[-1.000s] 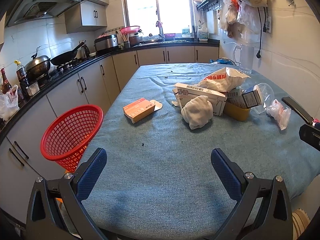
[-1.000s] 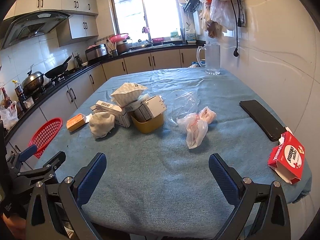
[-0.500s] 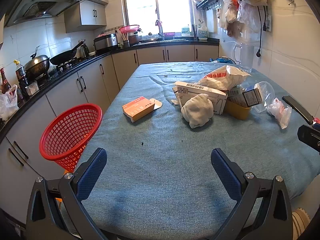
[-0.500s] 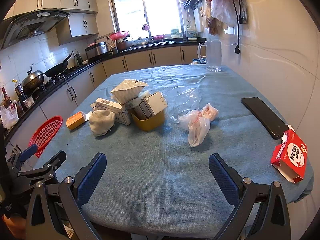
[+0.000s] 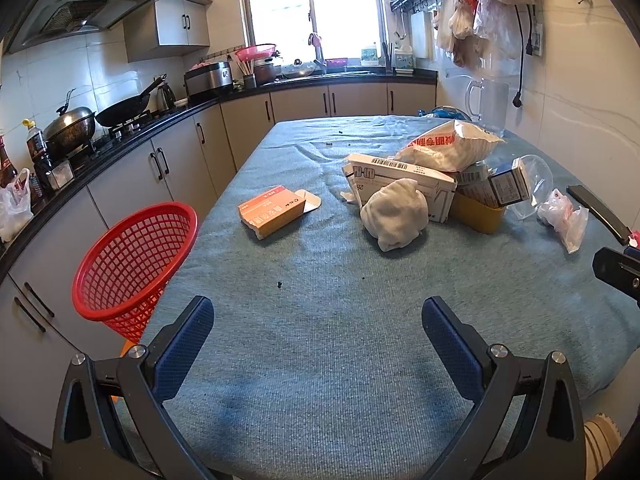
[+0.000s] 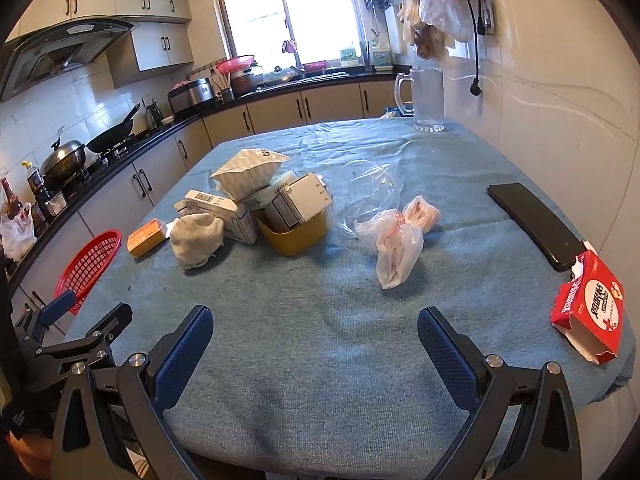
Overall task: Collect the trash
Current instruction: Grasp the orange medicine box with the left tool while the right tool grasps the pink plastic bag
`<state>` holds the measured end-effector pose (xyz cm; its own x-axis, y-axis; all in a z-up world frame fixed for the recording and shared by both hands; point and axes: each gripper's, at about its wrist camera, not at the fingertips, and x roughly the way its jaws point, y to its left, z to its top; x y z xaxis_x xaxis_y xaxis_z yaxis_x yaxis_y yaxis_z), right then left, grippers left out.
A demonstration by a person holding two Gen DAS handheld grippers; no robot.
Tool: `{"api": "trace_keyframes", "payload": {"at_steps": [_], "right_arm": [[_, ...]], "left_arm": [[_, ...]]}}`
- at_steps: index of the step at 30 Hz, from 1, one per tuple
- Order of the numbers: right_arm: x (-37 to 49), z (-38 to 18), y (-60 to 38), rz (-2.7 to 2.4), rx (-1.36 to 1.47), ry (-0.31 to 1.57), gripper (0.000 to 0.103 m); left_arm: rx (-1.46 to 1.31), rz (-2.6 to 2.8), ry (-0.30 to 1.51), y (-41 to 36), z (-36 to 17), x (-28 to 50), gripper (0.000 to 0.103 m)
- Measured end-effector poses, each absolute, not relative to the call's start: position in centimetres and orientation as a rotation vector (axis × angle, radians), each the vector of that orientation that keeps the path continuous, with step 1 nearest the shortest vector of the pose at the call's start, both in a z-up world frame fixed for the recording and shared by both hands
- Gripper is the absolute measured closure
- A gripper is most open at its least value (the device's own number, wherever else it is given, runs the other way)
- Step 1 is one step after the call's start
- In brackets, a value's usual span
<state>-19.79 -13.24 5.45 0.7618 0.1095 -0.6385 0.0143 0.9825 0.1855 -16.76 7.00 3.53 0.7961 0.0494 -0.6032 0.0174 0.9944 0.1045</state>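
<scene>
Trash lies scattered on the blue-clothed table (image 5: 320,360): an orange carton (image 5: 272,212) with its flap open nearest the left edge, a crumpled white wad (image 5: 394,218) just beside a long white box (image 5: 400,178), a white printed bag (image 5: 448,146) resting on top of that box, small boxes standing in a yellow tub (image 6: 296,230), a clear plastic lid (image 6: 370,196), a knotted plastic bag (image 6: 396,246), and a red carton (image 6: 590,306) at the near right corner. The red mesh basket (image 5: 132,256) stands off the table's left edge, tilted toward it, and appears empty — so collection looks not yet begun, with every piece left to move. The left gripper (image 5: 318,328) and the right gripper (image 6: 316,332) both hover over the near table edge, fingers spread wide and holding nothing. Bare cloth separates the grippers from the pile, giving open room for approach. The orange carton sits near the edge facing the basket — probably the easiest first pick. A black phone (image 6: 534,224) lies close to the wall side, touching or nearly touching the red carton, and a glass pitcher (image 6: 426,100) stands at the far end; neither seems to be trash.
</scene>
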Motion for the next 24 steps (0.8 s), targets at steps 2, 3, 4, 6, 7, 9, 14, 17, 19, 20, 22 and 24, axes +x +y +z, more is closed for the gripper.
{"api": "trace_keyframes", "payload": {"at_steps": [2, 3, 4, 6, 7, 9, 14, 17, 19, 20, 22, 24], "right_arm": [[-19.4, 5.3, -13.4, 0.049, 0.189, 0.713, 0.000], [-19.2, 5.2, -13.6, 0.048, 0.195, 0.716, 0.000], [-19.0, 5.1, -13.7, 0.048, 0.199, 0.719, 0.000], [-18.4, 4.9, -14.0, 0.044, 0.203, 0.729, 0.000], [-18.2, 4.8, -14.2, 0.043, 0.207, 0.734, 0.000], [-17.7, 4.5, -14.6, 0.045, 0.222, 0.746, 0.000], [-16.3, 4.1, -16.0, 0.039, 0.257, 0.769, 0.000], [-15.8, 4.1, -16.8, 0.038, 0.266, 0.771, 0.001], [-15.5, 4.1, -17.3, 0.042, 0.276, 0.770, 0.001], [-15.4, 4.0, -17.6, 0.042, 0.281, 0.769, 0.001], [-15.2, 4.0, -18.1, 0.039, 0.290, 0.767, 0.001], [-15.1, 3.9, -18.6, 0.042, 0.306, 0.768, 0.001]], "left_arm": [[0.109, 0.014, 0.657, 6.9, 3.4, -16.5, 0.000], [0.110, 0.014, 0.661, 6.9, 3.3, -16.3, 0.000], [0.110, 0.014, 0.661, 6.8, 3.3, -16.2, 0.000], [0.114, 0.013, 0.666, 6.7, 3.2, -15.8, 0.000], [0.116, 0.014, 0.669, 6.7, 3.2, -15.7, 0.000], [0.118, 0.010, 0.673, 6.6, 3.1, -15.2, 0.000], [0.111, -0.021, 0.681, 7.5, 3.7, -13.8, 0.000], [0.098, -0.048, 0.676, 9.0, 4.6, -12.8, 0.000], [0.087, -0.070, 0.678, 10.6, 5.2, -11.7, 0.000], [0.089, -0.081, 0.680, 11.0, 5.5, -11.2, 0.000], [0.098, -0.106, 0.683, 12.2, 6.0, -10.0, 0.000], [0.118, -0.145, 0.702, 13.0, 6.2, -8.5, 0.000]]}}
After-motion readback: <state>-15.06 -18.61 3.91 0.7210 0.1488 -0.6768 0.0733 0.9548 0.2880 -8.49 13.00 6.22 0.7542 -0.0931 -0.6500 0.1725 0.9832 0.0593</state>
